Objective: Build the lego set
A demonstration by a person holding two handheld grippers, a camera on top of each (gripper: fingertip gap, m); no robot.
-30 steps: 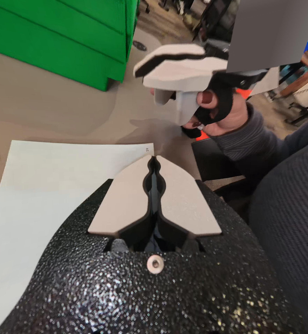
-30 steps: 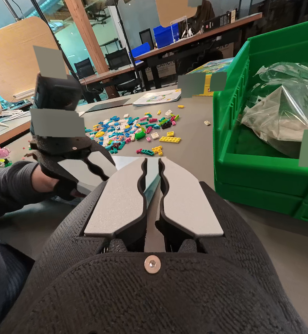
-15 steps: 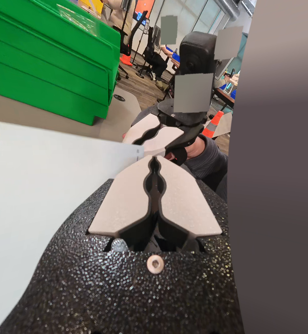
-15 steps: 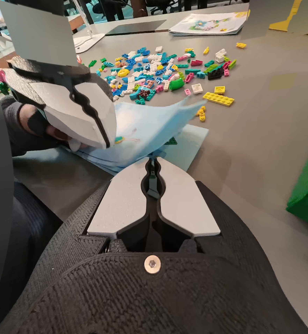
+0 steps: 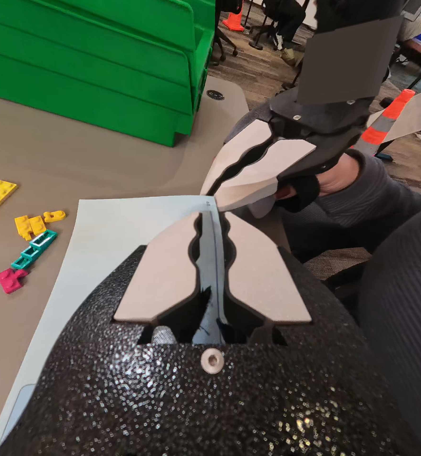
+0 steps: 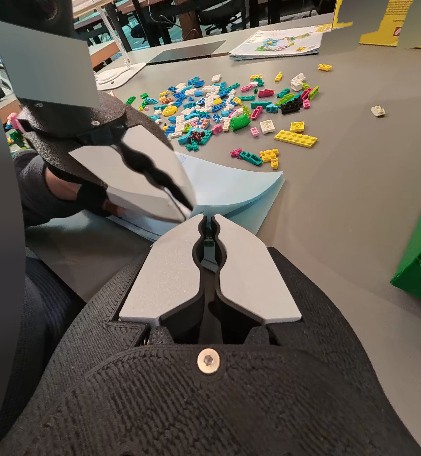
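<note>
I start with the big grey table (image 6: 328,197). Everything lies on it so I can reach it from my seat. The green bins (image 5: 93,61) stand at the far side, out of the way of my work.

Next is the light blue booklet (image 6: 229,187). It lies near the table's front edge, right at my two tools, because I need to read the steps. Its top page is lifted and bent up, so I think I am turning a page.

The left gripper (image 5: 211,217) has its fingers a little apart. The page edge stands in the gap, and nothing squeezes it. The right gripper (image 6: 208,217) is nearly shut, with only a thin slit. Its tips are right at the page corner. I cannot tell if it pinches the paper.

The pile of lego bricks (image 6: 216,111) is spread flat beyond the booklet so each one is easy to find. A few small bricks (image 6: 256,156) lie just beside the booklet, maybe picked out for the next step.
</note>
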